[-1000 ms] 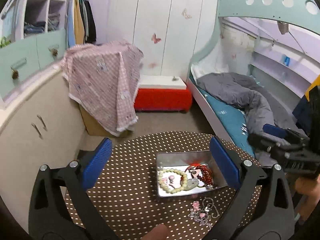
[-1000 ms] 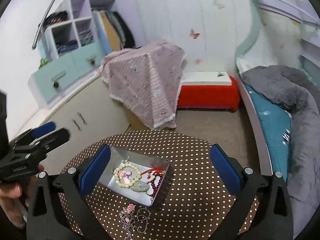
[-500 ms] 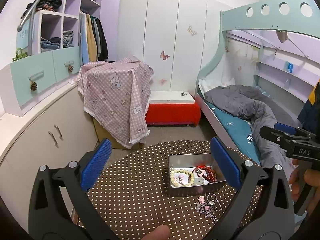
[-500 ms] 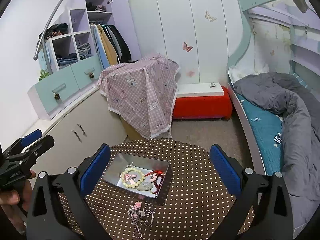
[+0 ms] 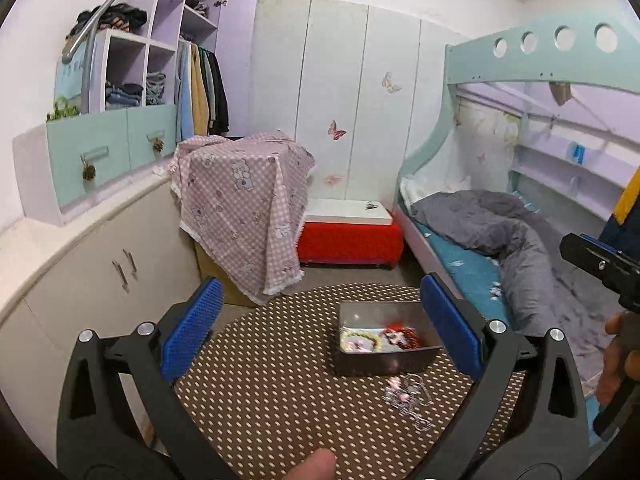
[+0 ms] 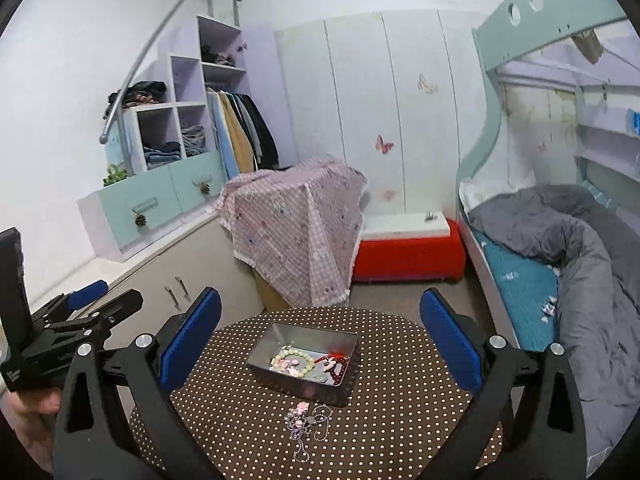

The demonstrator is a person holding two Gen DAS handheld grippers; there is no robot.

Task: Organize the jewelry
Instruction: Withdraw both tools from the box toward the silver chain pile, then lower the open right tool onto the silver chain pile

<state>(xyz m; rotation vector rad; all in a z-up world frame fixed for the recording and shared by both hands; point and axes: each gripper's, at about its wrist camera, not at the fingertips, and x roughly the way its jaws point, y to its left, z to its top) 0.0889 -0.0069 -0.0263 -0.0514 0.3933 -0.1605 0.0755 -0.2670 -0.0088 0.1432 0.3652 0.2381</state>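
A rectangular metal tin [image 5: 384, 362] [image 6: 296, 384] stands on a round brown polka-dot table [image 5: 280, 392] [image 6: 400, 408]. Inside lie a pale bead bracelet [image 5: 357, 340] [image 6: 291, 358] and red beads [image 5: 405, 336] [image 6: 338, 364]. A silver chain with pink charms [image 5: 406, 398] [image 6: 306, 426] lies on the cloth just in front of the tin. My left gripper [image 5: 320, 332] and my right gripper [image 6: 320, 332] both hang open above the table, well back from the tin, holding nothing. Each one shows at the edge of the other's view.
A low cabinet [image 5: 100, 264] runs along the left, with a box under a pink checked cloth [image 5: 244, 208] behind the table. A red bench [image 5: 350, 236] sits at the back and a bunk bed with a grey duvet [image 5: 500, 232] fills the right.
Both grippers have lifted and pulled back from the table, so the tin and chain look smaller and more of the room shows. Both stay open.
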